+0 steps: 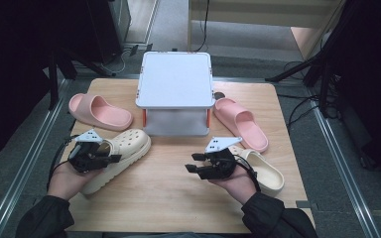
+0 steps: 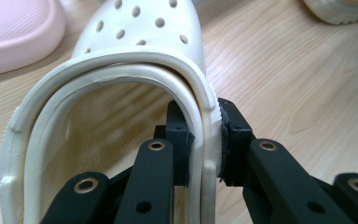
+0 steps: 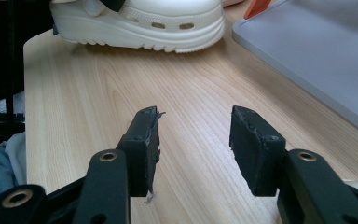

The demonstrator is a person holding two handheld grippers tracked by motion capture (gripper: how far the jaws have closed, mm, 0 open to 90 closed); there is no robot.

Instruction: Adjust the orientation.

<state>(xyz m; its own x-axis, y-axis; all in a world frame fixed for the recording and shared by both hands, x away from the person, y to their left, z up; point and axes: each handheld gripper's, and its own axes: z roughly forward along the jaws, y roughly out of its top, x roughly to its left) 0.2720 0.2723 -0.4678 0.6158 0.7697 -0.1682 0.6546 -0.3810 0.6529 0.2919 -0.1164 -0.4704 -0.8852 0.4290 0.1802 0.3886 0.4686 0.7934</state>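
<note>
Black jaws of the left gripper [image 2: 204, 149] pinch the rim of the clog [image 1: 121, 154]: one pad sits inside the shoe's opening, the other outside, and both press the cream wall between them. That clog lies at the bench's left front, toe pointing up and right toward the box [image 1: 175, 94], heel close to the left edge of the bench [image 1: 168, 198]. Part of its heel is covered by the gripper and hand in the high view, and in the left gripper view its toe is cut off at the top.

Over at the right, the right gripper [image 1: 194, 163] has its jaws spread wide with only bare wood between them, holding nothing. It hovers over the open middle of the bench, the largest free stretch, running from the box's front wall to the near edge.

A second clog [image 1: 265, 171] lies just behind the right hand, near the right edge, and the hand hides its near end. One pink slide [image 1: 99, 111] lies at the left rear, near the left edge; another [image 1: 240, 121] lies just right of the box, its heel end close to the second clog. The box stands at the rear centre, overhanging the far edge, and its white lid hides whatever is inside. Dark stands and cables crowd the floor on both sides, hard to make out
</note>
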